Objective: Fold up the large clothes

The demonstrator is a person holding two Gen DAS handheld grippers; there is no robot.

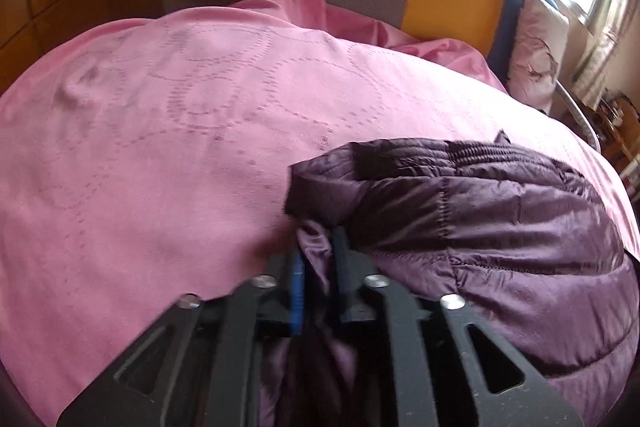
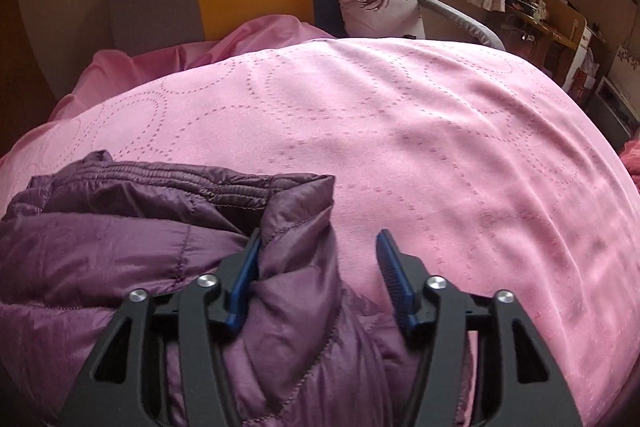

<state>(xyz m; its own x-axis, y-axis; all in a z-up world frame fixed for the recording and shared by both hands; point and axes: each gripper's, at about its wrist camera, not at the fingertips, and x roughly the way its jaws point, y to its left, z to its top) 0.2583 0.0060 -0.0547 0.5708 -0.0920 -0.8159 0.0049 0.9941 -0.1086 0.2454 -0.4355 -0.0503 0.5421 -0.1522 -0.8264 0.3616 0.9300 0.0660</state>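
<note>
We have the purple quilted jacket (image 2: pixel 120 227) lying folded on the pink bedspread (image 2: pixel 420 131) of the bed, at the near edge, its elastic hem band running across both views from side to side. That long axis matters: each corner of the bundle sits at one hand.

The right hand-held gripper (image 2: pixel 320 251) stands spread wide. The jacket's right corner lies against the inner pad only; the outer pad is clear of it, over bare bedspread, so nothing is pinched there.

The left hand-held gripper (image 1: pixel 318 247) is only partly parted, with a tuck of the jacket's left edge (image 1: pixel 316 243) between its fingers. The view is blurred, and we cannot tell whether the pads press on it.

We judge that both hands are equally near, one per end, with the jacket's bulk between them.
</note>
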